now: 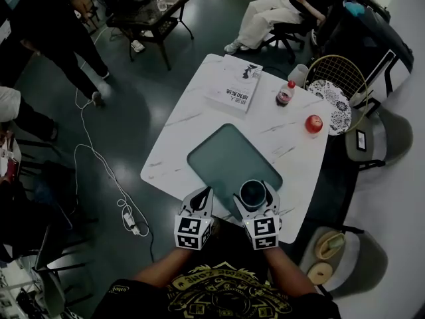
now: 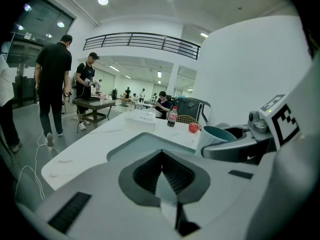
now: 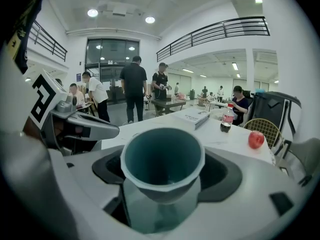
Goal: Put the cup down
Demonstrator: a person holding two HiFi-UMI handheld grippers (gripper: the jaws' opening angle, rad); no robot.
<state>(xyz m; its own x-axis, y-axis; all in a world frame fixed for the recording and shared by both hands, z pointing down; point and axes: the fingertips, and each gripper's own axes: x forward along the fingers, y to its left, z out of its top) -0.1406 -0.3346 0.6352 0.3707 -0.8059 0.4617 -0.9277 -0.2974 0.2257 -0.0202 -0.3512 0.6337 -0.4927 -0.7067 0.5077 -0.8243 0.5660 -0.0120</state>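
Note:
A teal cup (image 1: 253, 193) with a pale rim is upright between the jaws of my right gripper (image 1: 254, 197), which is shut on it over the near corner of the green tray (image 1: 219, 153). In the right gripper view the cup (image 3: 162, 160) fills the middle, its mouth empty. Whether its base touches the tray is hidden. My left gripper (image 1: 203, 196) is beside it on the left, shut with nothing in it; its jaws (image 2: 162, 171) meet in the left gripper view. The cup (image 2: 216, 135) shows there at the right.
On the white marble table (image 1: 179, 135) lie a book (image 1: 234, 88), a cola bottle (image 1: 285, 93) and a red apple (image 1: 313, 123). A patterned plate (image 1: 334, 105) rests on a chair at the right. People stand and sit beyond the table; a cable (image 1: 106, 178) runs on the floor.

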